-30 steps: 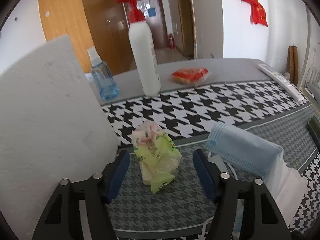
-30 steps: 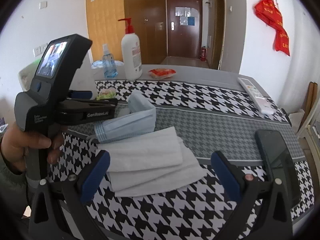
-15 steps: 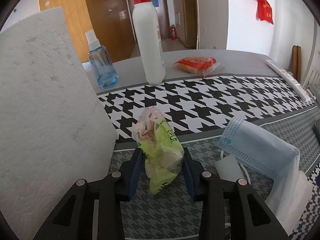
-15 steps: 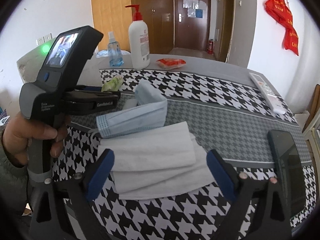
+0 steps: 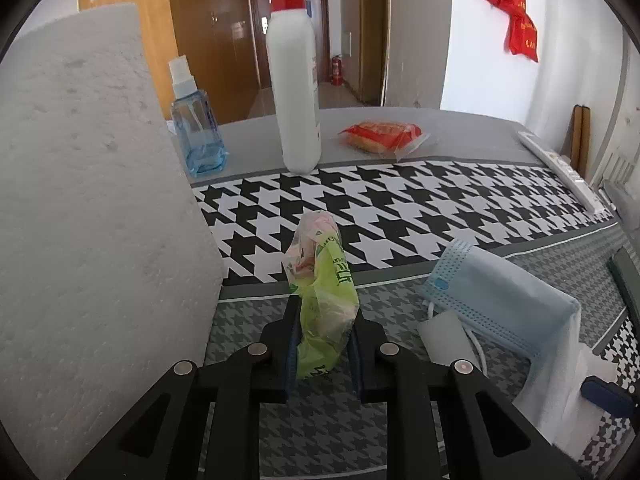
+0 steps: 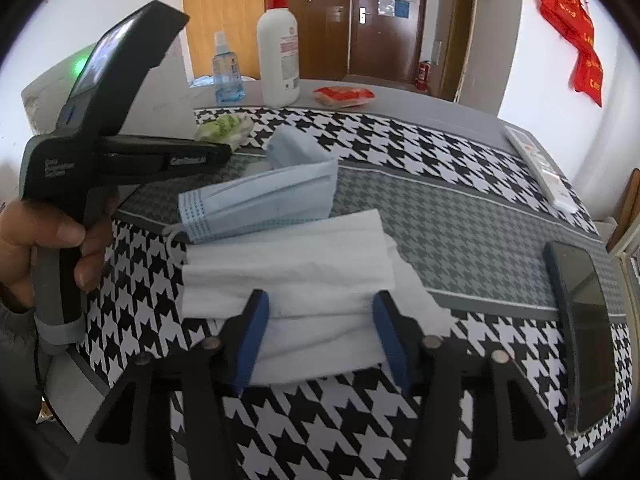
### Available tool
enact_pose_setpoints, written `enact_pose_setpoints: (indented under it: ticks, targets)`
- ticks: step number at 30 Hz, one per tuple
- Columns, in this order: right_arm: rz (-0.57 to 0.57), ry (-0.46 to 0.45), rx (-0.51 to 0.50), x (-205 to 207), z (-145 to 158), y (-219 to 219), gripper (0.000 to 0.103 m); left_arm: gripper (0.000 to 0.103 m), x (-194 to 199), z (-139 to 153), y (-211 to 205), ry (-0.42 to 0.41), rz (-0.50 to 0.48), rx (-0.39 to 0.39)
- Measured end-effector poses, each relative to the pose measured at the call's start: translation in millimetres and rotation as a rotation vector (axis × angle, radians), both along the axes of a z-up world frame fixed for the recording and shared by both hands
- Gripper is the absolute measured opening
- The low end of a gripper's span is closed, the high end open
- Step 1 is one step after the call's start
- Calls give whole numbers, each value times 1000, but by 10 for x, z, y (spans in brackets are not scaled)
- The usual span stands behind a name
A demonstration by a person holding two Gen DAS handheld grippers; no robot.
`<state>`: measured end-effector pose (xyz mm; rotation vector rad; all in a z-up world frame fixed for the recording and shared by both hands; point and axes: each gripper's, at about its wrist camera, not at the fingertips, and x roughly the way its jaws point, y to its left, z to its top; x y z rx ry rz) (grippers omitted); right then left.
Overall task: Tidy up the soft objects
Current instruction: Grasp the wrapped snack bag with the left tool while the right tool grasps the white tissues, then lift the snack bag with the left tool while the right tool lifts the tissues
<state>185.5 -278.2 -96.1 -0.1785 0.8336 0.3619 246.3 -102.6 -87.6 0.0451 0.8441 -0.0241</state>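
While the left gripper point(image 5: 323, 342) pinches the crumpled green-and-pink packet point(image 5: 322, 292) beside the blue mask point(image 5: 508, 300), the right gripper's point(image 6: 318, 334) jaws, just closing, straddle folded white cloths point(image 6: 296, 276) without clamping.

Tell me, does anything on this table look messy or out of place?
Only mildly. The blue face mask lies folded over and tented rather than flat, overlapping the white towels. The pump bottle stands upright; nothing is spilled.

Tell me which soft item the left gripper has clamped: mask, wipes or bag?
The green plastic bag, squeezed between the left gripper's pads. The blue mask lies free beside it; the white wipes sit between the right gripper's jaws.
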Motion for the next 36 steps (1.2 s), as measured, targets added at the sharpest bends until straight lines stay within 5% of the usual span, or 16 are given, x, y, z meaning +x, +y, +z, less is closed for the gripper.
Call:
enact_pose_setpoints:
  ticks: [10,36]
  targets:
    - [-37,-8,-5,-138,7,-54,10,21,-132,58,-80,-34,-34,-17]
    - [-157,-163,163,-496,400,-270,9,21,-582,325,-154,-191,-106,-36]
